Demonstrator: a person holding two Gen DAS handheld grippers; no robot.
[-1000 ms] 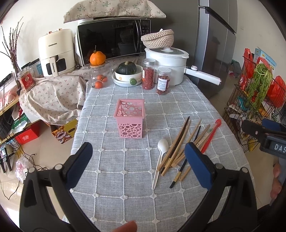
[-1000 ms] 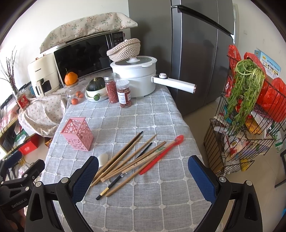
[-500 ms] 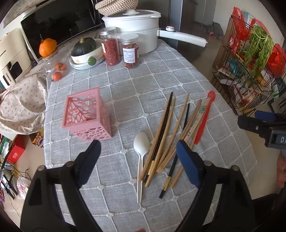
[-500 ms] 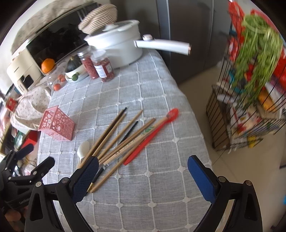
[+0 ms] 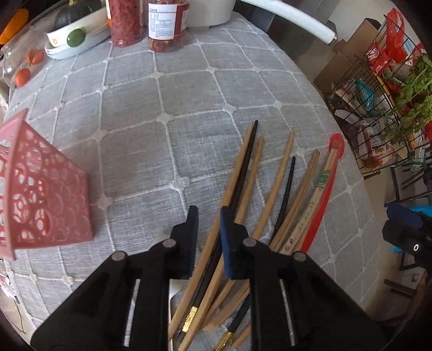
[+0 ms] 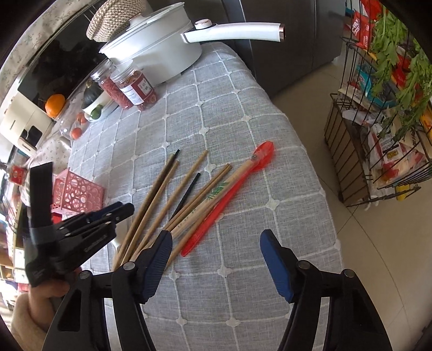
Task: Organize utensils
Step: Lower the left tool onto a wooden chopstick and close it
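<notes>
Several wooden and black chopsticks (image 5: pixel 280 172) (image 6: pixel 172 199) lie fanned on the grey checked tablecloth (image 5: pixel 189 89). A red spoon (image 5: pixel 324 194) (image 6: pixel 229 194) lies along their right side. A pink openwork basket (image 5: pixel 46 205) (image 6: pixel 81 189) stands to the left. My left gripper (image 5: pixel 208 213) (image 6: pixel 127 209) points steeply down over the left chopsticks. Its jaws are closing to a narrow gap, where one wooden chopstick and some cloth show. A white spoon (image 5: pixel 171 297) is mostly hidden under it. My right gripper (image 6: pixel 217 259) is open and closing, with the red spoon's handle end just inside its left finger.
Two red-filled jars (image 5: pixel 167 24), a bowl with a green squash (image 5: pixel 75 37) and a white pot (image 6: pixel 154 54) with a long handle (image 6: pixel 235 31) stand at the far end. A wire rack (image 6: pixel 378 121) of groceries stands beyond the table's right edge. A hand (image 6: pixel 35 305) holds the left gripper.
Both grippers have dropped toward the table and tipped downward. The left jaws went from wide apart to a narrow gap over the chopsticks. The right jaws narrowed somewhat.
</notes>
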